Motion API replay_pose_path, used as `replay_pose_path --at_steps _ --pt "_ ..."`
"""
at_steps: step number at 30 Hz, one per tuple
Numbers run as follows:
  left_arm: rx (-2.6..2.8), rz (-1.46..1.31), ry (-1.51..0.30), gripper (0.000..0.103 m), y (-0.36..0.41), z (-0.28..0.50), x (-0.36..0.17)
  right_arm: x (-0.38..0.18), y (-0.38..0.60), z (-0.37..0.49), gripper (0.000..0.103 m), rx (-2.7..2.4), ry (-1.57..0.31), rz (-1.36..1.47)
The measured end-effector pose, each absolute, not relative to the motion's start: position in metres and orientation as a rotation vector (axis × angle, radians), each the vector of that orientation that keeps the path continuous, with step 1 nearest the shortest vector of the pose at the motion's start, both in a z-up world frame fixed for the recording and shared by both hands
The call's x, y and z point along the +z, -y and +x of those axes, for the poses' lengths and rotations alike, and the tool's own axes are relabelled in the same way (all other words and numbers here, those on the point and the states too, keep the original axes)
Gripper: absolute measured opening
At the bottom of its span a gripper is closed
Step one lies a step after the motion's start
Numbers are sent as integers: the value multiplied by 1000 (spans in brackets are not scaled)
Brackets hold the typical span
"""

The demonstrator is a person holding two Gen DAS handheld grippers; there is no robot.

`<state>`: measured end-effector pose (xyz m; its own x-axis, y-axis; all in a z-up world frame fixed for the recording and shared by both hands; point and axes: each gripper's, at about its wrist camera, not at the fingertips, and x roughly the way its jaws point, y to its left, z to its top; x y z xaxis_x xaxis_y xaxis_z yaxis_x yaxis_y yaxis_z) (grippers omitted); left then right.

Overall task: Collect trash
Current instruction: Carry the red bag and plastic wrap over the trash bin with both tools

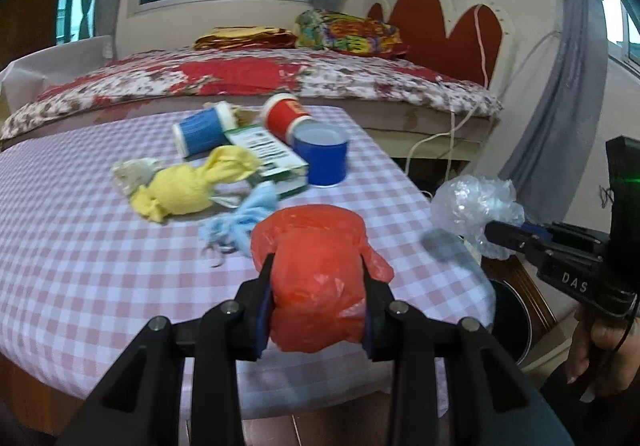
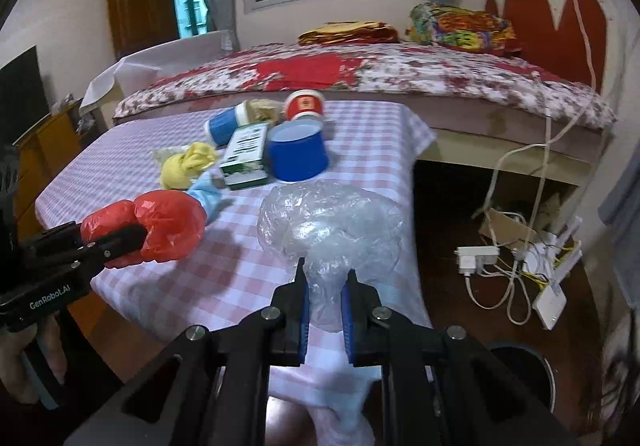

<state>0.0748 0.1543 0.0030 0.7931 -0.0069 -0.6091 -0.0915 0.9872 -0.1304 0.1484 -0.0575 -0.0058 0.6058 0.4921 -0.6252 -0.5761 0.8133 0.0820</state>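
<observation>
My left gripper (image 1: 318, 266) is shut on a crumpled red plastic bag (image 1: 316, 274), held above the near edge of the checked table (image 1: 80, 246); the bag also shows in the right wrist view (image 2: 160, 226). My right gripper (image 2: 325, 270) is shut on a crumpled clear plastic bag (image 2: 332, 230), held over the table's right edge; it also shows in the left wrist view (image 1: 476, 210). On the table lie a yellow wad (image 1: 180, 190), a light blue rag (image 1: 248, 222), a green-and-white box (image 1: 268, 154), a blue cup (image 1: 320, 158), a red cup (image 1: 284, 116) and a blue-and-white cup (image 1: 200, 130).
A dark round bin (image 2: 524, 374) stands on the floor right of the table. A bed (image 2: 380, 74) runs behind the table. Cables and a power strip (image 2: 480, 258) lie on the floor under the bed's edge.
</observation>
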Motion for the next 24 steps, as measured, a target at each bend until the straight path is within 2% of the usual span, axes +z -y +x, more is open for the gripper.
replay_pose_path --at_steps 24 --pt "-172 -50 -676 36 -51 103 4 -9 186 141 14 351 -688 -44"
